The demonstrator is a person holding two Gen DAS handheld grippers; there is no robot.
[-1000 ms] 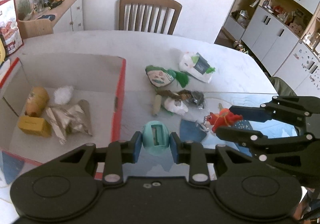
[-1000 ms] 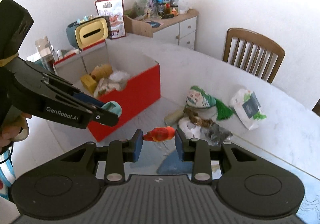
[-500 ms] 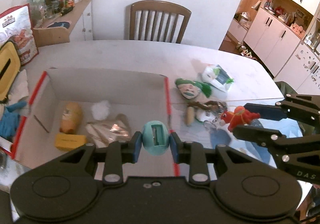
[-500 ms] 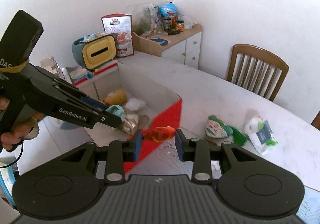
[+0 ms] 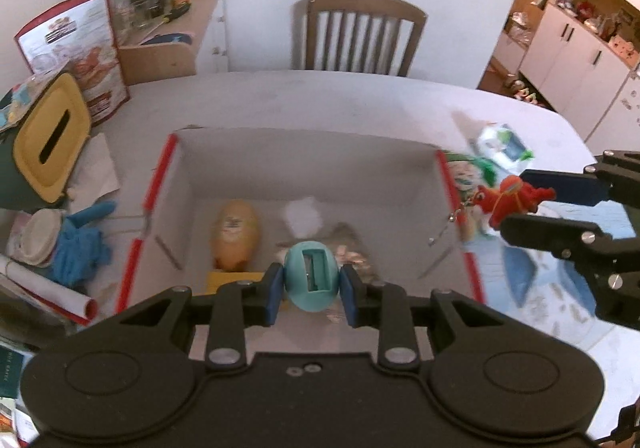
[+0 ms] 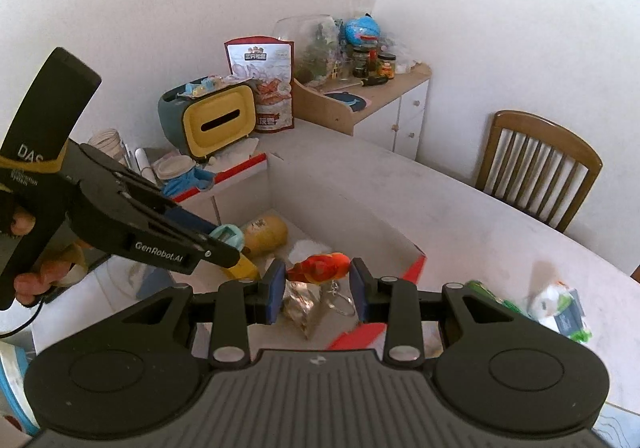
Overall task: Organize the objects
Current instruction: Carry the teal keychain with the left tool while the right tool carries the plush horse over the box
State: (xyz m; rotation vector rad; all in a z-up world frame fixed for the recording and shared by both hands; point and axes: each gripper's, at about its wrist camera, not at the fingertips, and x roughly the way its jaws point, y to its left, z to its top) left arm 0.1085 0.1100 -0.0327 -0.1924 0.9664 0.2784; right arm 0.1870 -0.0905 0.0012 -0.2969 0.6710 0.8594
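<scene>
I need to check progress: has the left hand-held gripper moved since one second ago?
Yes. The left hand-held gripper, shut on the teal egg, moved left from the table to above the red box.

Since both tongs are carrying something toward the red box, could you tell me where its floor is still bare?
Inside the red box, the floor is bare along the far wall and in the right part, beside the crumpled wrapper. The near-left is crowded: potato-shaped toy, yellow block and white fluff sit close together there.
</scene>
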